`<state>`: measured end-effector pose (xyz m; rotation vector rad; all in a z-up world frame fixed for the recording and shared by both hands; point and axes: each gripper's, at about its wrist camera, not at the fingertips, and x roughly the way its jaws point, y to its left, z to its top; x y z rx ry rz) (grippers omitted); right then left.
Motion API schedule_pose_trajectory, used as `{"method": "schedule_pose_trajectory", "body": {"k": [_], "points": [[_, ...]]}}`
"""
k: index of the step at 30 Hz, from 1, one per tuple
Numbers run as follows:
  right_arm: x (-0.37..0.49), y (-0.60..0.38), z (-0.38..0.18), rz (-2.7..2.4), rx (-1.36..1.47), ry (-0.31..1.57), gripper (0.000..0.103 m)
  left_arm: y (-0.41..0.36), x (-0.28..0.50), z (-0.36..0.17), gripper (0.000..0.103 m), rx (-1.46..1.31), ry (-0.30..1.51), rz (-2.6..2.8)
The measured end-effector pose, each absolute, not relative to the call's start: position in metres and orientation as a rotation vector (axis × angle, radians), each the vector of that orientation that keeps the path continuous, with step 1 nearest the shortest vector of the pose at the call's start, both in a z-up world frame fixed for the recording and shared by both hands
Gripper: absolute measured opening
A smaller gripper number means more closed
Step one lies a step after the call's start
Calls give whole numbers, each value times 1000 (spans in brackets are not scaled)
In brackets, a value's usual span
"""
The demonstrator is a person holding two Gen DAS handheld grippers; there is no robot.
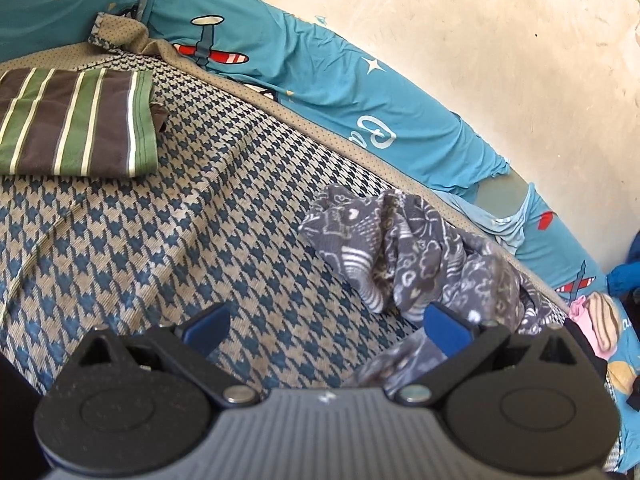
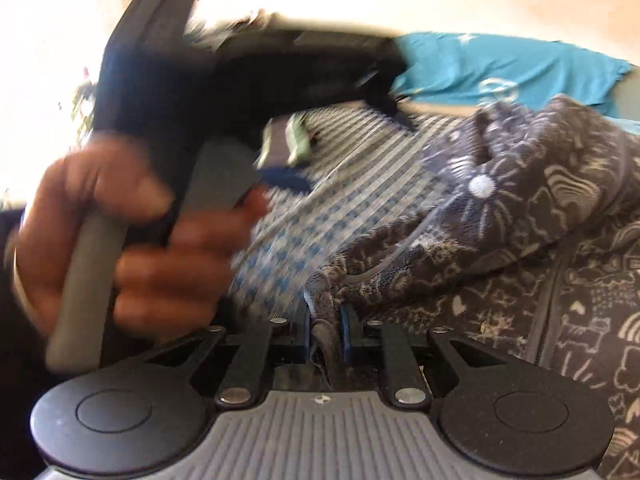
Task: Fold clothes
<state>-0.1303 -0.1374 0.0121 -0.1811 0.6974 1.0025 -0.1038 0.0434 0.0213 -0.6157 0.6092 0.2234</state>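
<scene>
Houndstooth bedspread [image 1: 200,208] under us: right gripper [image 2: 326,330] pinches the grey printed garment [image 1: 404,240], left gripper [image 1: 328,324] gapes empty; next we spread it flat.

A wide stretch of the houndstooth cover [image 1: 180,220] lies free between the folded striped garment [image 1: 76,120] and the crumpled grey patterned garment [image 1: 400,248]. In the right wrist view, the left hand [image 2: 132,232] blocks the left side.

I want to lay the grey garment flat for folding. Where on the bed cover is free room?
The widest bare patch of the houndstooth cover lies between the folded striped garment and the crumpled grey patterned garment, ahead of the open left gripper. Toward the teal sheet and the cover's edge it is crowded.
</scene>
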Motion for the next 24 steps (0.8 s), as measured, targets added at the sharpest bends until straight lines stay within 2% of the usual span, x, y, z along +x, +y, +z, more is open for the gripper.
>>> {"method": "schedule_pose_trajectory", "body": {"k": [6,12,19,24], "points": [[-120,-142,3,1008,-148,754,19,37,-99,20,103,-588,628,204],[-119,-151,12,1031,-145,722,22,40,-99,17,103,-597,644,224],[-118,-171,29,1011,-102,673,37,46,-102,12,103,-625,664,248],[-116,-182,35,950,-87,652,38,42,-100,11,103,-603,690,250]]}}
